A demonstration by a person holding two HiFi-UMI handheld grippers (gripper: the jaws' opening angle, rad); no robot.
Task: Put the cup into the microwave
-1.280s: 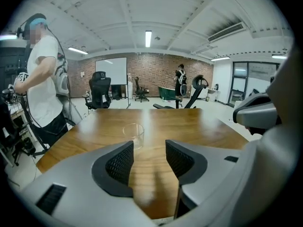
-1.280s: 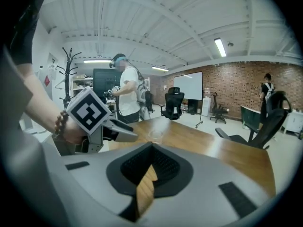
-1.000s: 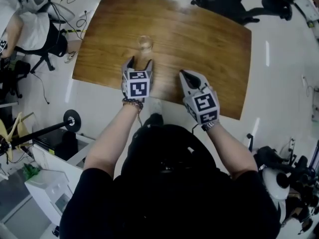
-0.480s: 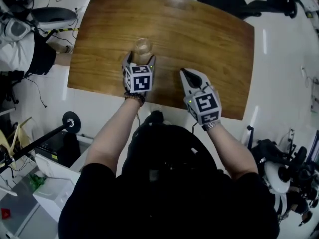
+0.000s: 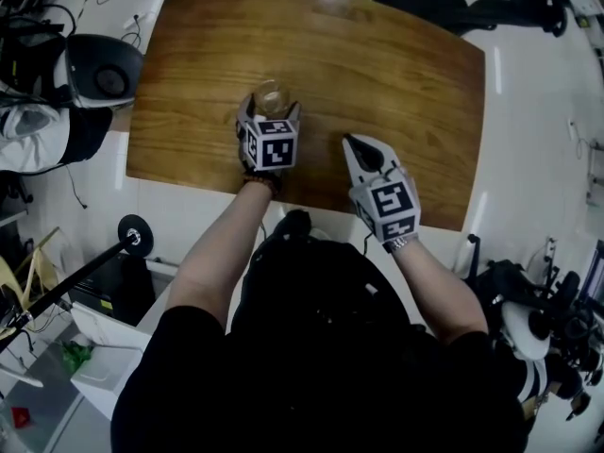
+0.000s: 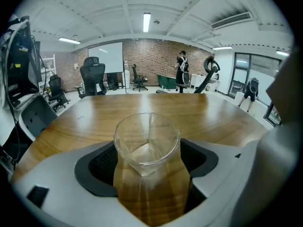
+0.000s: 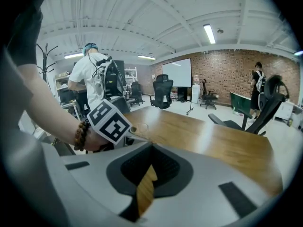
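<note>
**Approach to grasp.** Left hand-held gripper [image 5: 271, 113], jaws just spread wide, straddles the glass cup [image 6: 147, 141] on the counter [image 5: 377, 83], not yet pinching it; best closed squarely at mid-height. Right hand-held gripper [image 5: 357, 142]: pressed together, empty.

Bright strip light [image 6: 146, 21] glares on the tabletop [image 6: 156, 105]; edges curve fisheye-style.

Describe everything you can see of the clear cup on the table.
The cup is clear, glass or plastic by its look, and empty, with a rounded-square rim and a flat base. It stands upright on the wooden table. It sits between the jaws of the left tool, which have just been opening; they flank it without seeming to press on it. Nothing else touches it.
</note>
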